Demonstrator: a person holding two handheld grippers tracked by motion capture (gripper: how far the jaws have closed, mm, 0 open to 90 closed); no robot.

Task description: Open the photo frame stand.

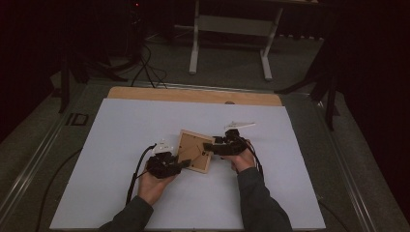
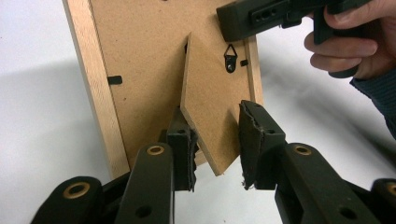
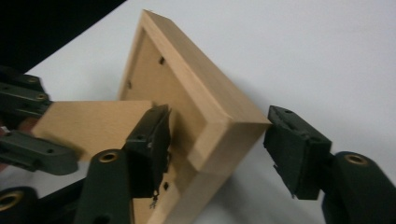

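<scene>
The left gripper (image 2: 215,140) comes in low from the near side, held in an upturned hand (image 1: 153,186), and its jaws stand a little apart on either side of the stand flap (image 2: 210,107). One pad touches the flap's face; the other sits just off it, so the grip is not closed on it. The right gripper (image 3: 215,149) reaches in from the right, the right hand (image 1: 243,159) wrapped over its handle. Its jaws are wide open, straddling a corner of the picture frame (image 1: 194,150): the inner pad rests against the back panel, the outer pad hangs just clear of the outer edge.

The frame lies face down near the middle of the white table (image 1: 121,145), between the two grippers, turned at a slight angle so its long side runs roughly away from the person. The flap is lifted off the back, hinged near the upper middle and tapering to a point toward the left gripper.

The frame's border is pale, smooth wood with square corners. The back panel and flap are brown pressed board, matte and finely speckled. A small black metal hanger (image 2: 229,57) and black tabs sit on the back.
</scene>
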